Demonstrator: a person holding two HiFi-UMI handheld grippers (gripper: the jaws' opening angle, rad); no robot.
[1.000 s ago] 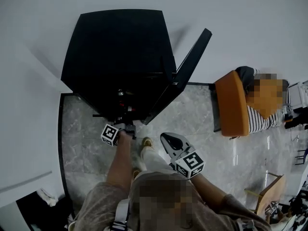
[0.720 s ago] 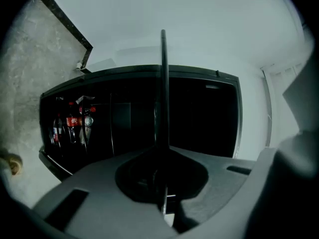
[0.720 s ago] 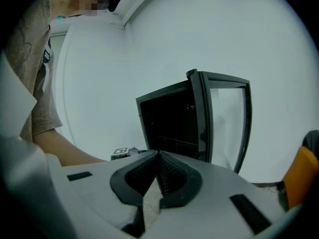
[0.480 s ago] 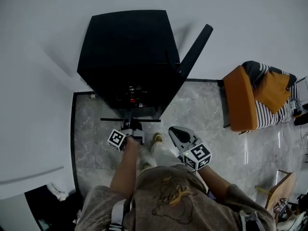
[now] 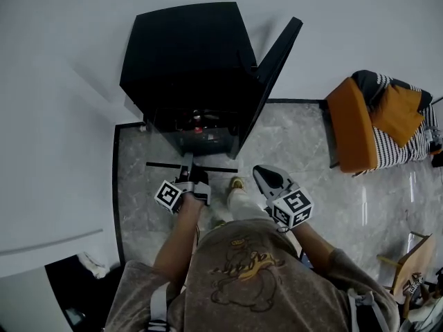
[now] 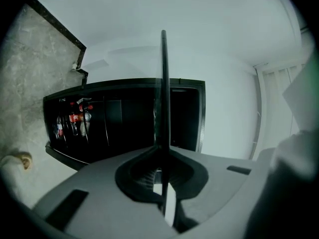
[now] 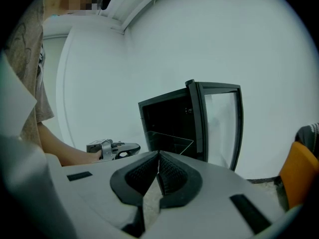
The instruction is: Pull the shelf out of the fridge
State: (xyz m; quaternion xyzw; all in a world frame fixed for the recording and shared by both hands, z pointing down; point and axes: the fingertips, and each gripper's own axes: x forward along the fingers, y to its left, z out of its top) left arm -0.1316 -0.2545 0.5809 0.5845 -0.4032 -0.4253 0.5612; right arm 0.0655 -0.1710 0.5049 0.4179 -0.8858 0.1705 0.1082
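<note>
Marble floor (image 5: 297, 144), white wall, black fridge (image 5: 187, 68) with its door open. Left gripper (image 5: 188, 173) is clamped on the front edge of the glass shelf (image 5: 214, 168), near mid-span; the shelf sits edge-on between its jaws (image 6: 163, 108). The shelf's long axis runs across the fridge mouth, just in front of it. Can't tell if the rear edge is clear. Pull direction looks straight back toward the person. Right gripper (image 5: 263, 173) is closed on nothing, off to the door side.

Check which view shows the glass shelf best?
Right gripper view: the glass shelf shows as a flat clear pane in front of the fridge. Head view gives only its dark front edge. Left gripper view sees it edge-on, a thin line clamped in the left gripper.
</note>
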